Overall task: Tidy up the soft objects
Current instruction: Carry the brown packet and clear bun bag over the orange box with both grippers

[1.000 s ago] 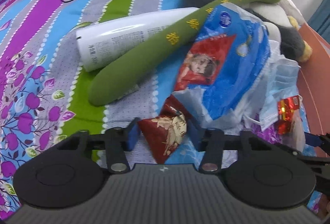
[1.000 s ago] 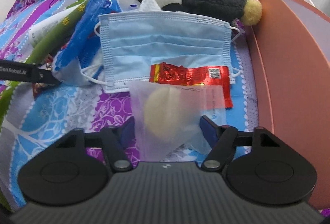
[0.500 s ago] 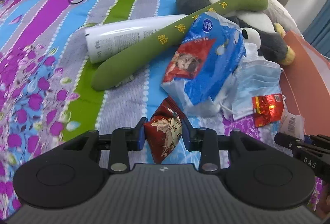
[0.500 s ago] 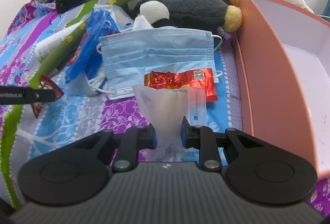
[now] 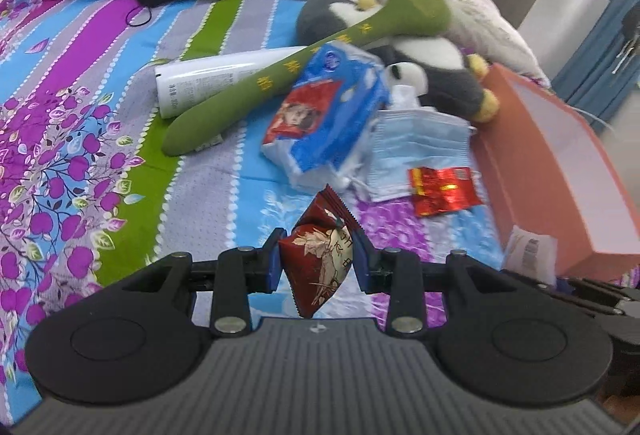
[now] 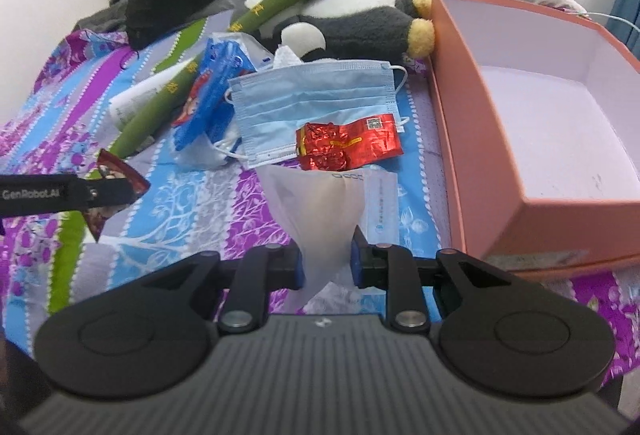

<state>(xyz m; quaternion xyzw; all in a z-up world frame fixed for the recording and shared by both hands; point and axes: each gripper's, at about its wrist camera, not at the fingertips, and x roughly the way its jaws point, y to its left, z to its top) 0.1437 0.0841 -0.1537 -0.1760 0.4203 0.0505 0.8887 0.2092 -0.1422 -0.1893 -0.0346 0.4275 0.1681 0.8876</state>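
L gripper (image 5: 319, 263) grips snack pkt (image 5: 320, 267) | R gripper (image 6: 326, 261) grips clear bag (image 6: 320, 219), prob.

- Bedsheet (image 5: 100, 83): purple, blue, green and grey stripes, purple leaf print.
- Box (image 6: 472, 139): salmon outside, pale lilac inside.
- Beside the box, face mask (image 6: 316, 103): light blue.
- On the mask, foil packet (image 6: 348, 145): shiny red.
- Plush club (image 5: 304, 63): olive green, yellow characters.
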